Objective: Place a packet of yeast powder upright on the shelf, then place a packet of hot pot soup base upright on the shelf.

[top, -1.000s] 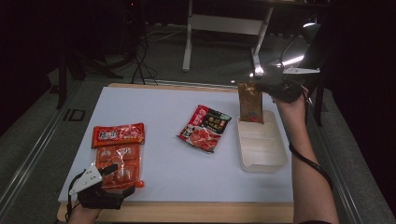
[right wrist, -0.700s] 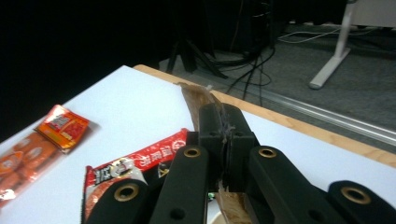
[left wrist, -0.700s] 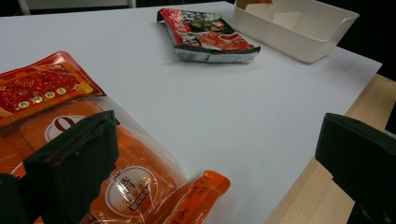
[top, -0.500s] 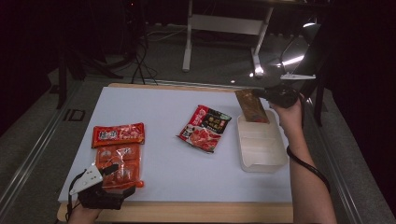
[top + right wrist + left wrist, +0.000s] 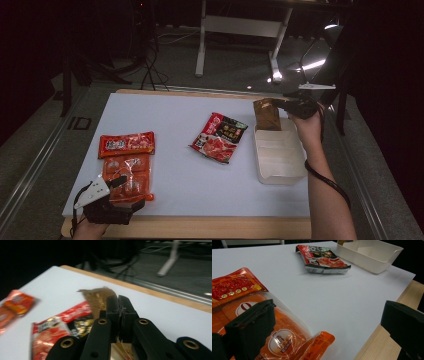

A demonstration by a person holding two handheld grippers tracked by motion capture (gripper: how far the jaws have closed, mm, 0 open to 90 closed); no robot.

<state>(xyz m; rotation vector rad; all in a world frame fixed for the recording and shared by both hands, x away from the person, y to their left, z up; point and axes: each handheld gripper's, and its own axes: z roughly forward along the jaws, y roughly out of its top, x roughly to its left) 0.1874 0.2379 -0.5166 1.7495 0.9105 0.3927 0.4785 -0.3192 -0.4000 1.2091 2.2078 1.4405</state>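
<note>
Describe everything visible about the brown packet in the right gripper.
The brown packet is a flat, glossy foil-like pouch, brown with gold speckles. It hangs upright, pinched at its edge between the shut jaws of the right gripper, its lower end dipping into the far end of the cream tray. Its print is too blurred to read.

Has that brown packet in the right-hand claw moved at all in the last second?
Yes. The brown packet, pinched in the right gripper, has sunk toward the far end of the white tray; a second ago it hung higher above that end.
</note>
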